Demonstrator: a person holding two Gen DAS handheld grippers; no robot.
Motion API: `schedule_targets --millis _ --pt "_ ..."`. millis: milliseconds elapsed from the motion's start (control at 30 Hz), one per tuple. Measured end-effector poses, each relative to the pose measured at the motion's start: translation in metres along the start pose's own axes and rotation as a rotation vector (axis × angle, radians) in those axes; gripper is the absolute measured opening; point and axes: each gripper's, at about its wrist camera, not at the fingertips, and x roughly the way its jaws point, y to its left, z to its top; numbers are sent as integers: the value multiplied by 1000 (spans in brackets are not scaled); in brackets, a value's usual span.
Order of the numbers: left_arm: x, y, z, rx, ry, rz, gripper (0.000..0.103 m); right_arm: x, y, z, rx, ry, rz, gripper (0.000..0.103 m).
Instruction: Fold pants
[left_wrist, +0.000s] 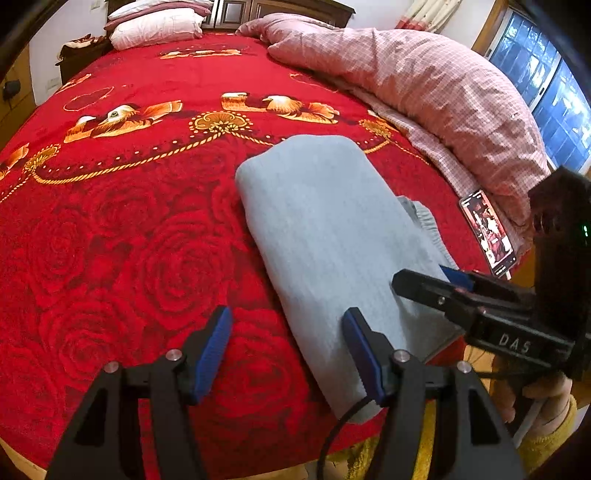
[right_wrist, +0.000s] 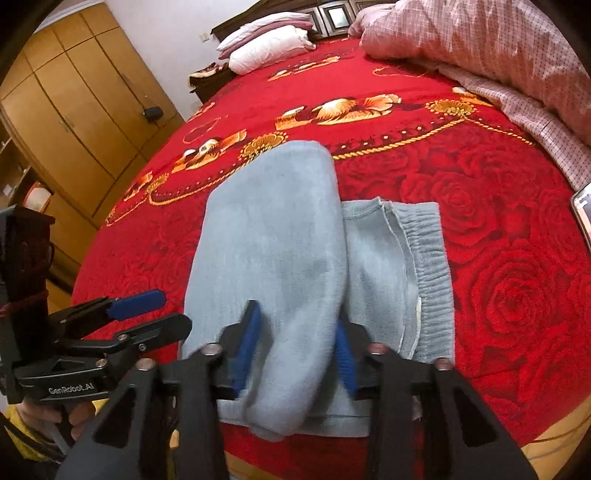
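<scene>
Folded light-blue pants (right_wrist: 266, 236) lying on the red rose bedspread (left_wrist: 110, 240) near the bed's foot edge, waistband at 3 o'clock of the fold. Right gripper (right_wrist: 295, 350) clamped on the near roll of the pants. Left gripper (left_wrist: 288, 354) spread apart at 9 o'clock, one finger over cloth, gripping nothing. Phone (left_wrist: 487, 232) beside the pink quilt (left_wrist: 424, 92)

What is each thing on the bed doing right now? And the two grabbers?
Grey pants: folded over, lying on the bed, waistband poking out at the side.
Left gripper: open, one finger over the pants, nothing held.
Right gripper: jaws around the folded pants; whether the pads press cannot be told.
Phone: lying flat, screen lit.
Pink quilt: bunched up along the bed's edge.
Pillows: stacked at the headboard.
</scene>
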Motion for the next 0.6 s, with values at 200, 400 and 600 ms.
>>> schedule_targets --millis 200,400,600 --pt "-2 5 0 -23 -9 -1 68 -11 4 0 -8 -37 5 21" --pt "-6 10 1 -38 -21 -2 68 -28 19 1 -58 -98 2 14" --pt "-14 11 4 -42 -40 -6 68 -71 25 5 -76 -195 8 14"
